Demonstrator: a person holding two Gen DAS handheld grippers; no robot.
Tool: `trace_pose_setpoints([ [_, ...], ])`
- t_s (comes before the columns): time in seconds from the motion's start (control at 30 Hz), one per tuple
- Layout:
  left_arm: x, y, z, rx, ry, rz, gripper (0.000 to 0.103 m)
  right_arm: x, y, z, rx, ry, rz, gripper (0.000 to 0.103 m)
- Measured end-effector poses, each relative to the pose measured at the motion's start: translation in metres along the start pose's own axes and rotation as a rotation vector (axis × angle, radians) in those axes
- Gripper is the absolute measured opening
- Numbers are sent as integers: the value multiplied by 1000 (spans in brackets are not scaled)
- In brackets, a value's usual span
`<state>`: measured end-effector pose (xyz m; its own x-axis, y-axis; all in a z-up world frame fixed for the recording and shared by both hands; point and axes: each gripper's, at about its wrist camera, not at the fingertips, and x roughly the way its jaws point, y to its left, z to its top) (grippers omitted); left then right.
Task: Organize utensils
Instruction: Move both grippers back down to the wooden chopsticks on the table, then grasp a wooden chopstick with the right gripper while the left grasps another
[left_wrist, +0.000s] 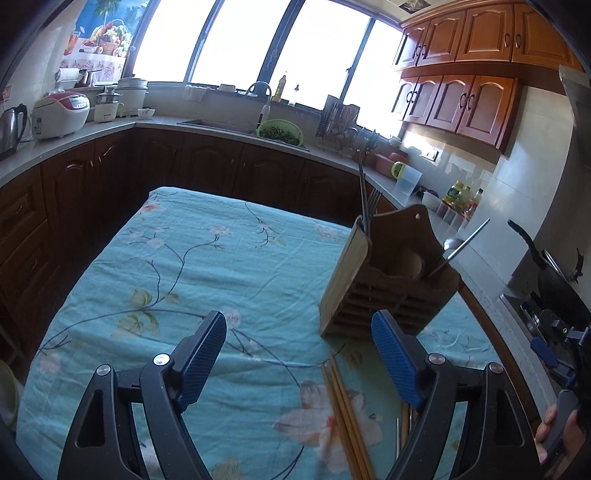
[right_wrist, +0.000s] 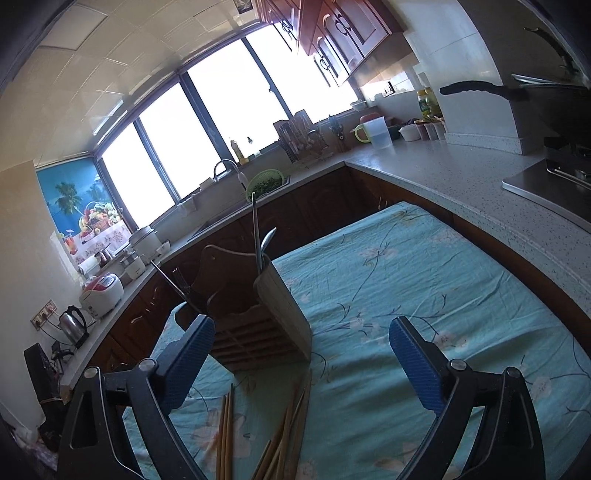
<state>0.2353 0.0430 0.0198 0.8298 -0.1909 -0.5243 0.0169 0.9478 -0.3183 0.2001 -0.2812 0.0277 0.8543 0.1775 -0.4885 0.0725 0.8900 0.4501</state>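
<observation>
Both the left gripper (left_wrist: 299, 362) and right gripper (right_wrist: 302, 363) hover spread, empty, near the wooden utensil holder (left_wrist: 391, 280) (chopsticks (left_wrist: 345, 413) lie just before it).

Wooden chopsticks (right_wrist: 284, 432) run off the bottom edge; utensil holder (left_wrist: 391, 273) walls hide the lower ends of fork (left_wrist: 373, 203) and spoon (right_wrist: 266, 242).

left tool (left_wrist: 299, 354): jaws spread wide, nothing between, blue pads (left_wrist: 203, 362) facing in, held above near side
right tool (right_wrist: 301, 354): jaws spread wide, empty, tilted
right hand (left_wrist: 557, 432): gripping handle, far right edge
</observation>
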Motion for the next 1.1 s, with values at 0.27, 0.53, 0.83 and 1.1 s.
trace_pose_setpoints([
  [0.27, -13, -1, -27, 22, 73, 9, 81, -5, -13, -38, 13, 79, -34, 97],
  [0.53, -11, -9, -33, 58, 137, 11, 81, 1, -9, -58, -7, 132, -25, 97],
  [0.83, 27, -29, -29, 142, 256, 44, 80, 36, 8, -65, -92, 236, -39, 77],
  [1.1, 60, -61, -36, 252, 316, 62, 79, 95, 30, -92, -224, 427, -58, 50],
])
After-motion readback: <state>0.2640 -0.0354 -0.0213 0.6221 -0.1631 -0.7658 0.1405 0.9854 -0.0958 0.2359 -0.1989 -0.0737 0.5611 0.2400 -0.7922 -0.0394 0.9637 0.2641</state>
